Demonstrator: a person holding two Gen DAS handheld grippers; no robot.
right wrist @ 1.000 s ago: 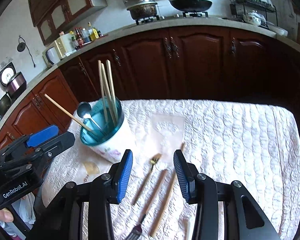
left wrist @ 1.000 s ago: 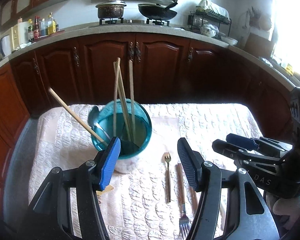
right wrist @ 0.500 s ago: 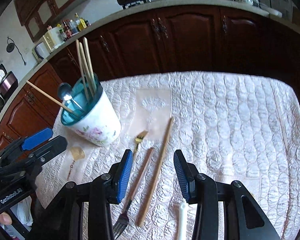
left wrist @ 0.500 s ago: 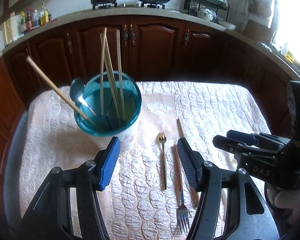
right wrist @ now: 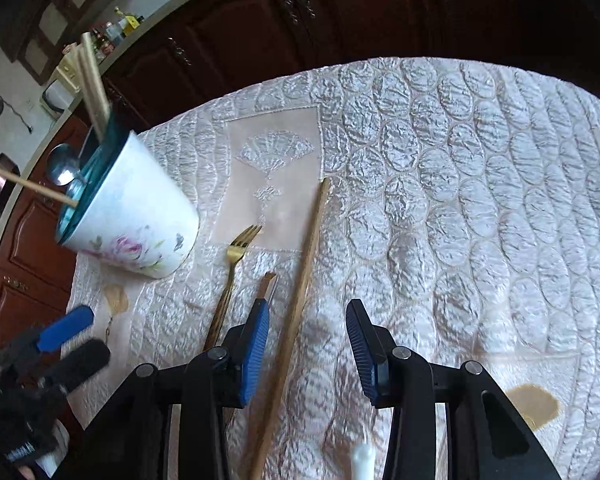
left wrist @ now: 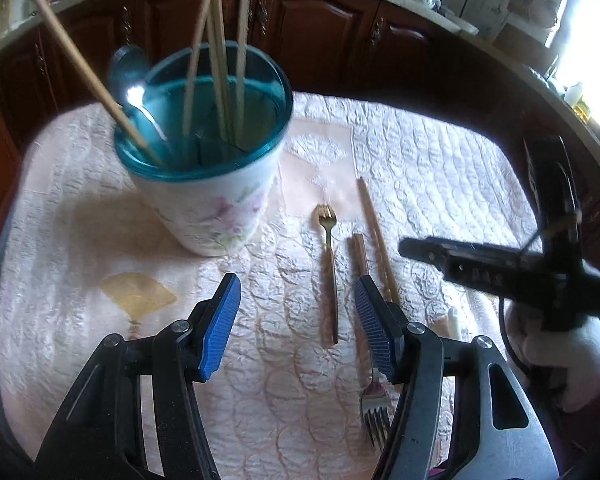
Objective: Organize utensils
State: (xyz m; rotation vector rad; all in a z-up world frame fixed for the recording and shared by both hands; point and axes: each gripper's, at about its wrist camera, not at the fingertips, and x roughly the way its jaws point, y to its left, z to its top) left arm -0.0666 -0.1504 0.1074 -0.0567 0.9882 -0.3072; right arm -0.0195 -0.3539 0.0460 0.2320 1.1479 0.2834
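Observation:
A white floral cup (left wrist: 212,208) with a teal rim holds several chopsticks (left wrist: 216,60) and a spoon (left wrist: 134,88). To its right on the cloth lie a gold fork (left wrist: 327,248), a wooden-handled silver fork (left wrist: 374,408) and a loose chopstick (left wrist: 374,224). My left gripper (left wrist: 296,300) hangs open just above the gold fork's handle, holding nothing. My right gripper (right wrist: 308,344) is open over the loose chopstick (right wrist: 306,264), which runs between its fingers without touching them. The gold fork (right wrist: 236,256) and the cup (right wrist: 136,220) lie to its left.
A quilted white and pink cloth (right wrist: 460,184) covers the table. Dark wood cabinets (left wrist: 320,36) stand behind it. A small white object (right wrist: 362,460) lies near the front edge. Each gripper shows in the other's view: the right gripper (left wrist: 416,250), the left gripper (right wrist: 74,344).
Both grippers have come down toward the table and tipped further downward. The cup and the lying utensils now sit closer. Neither pair of jaws has changed its gap.

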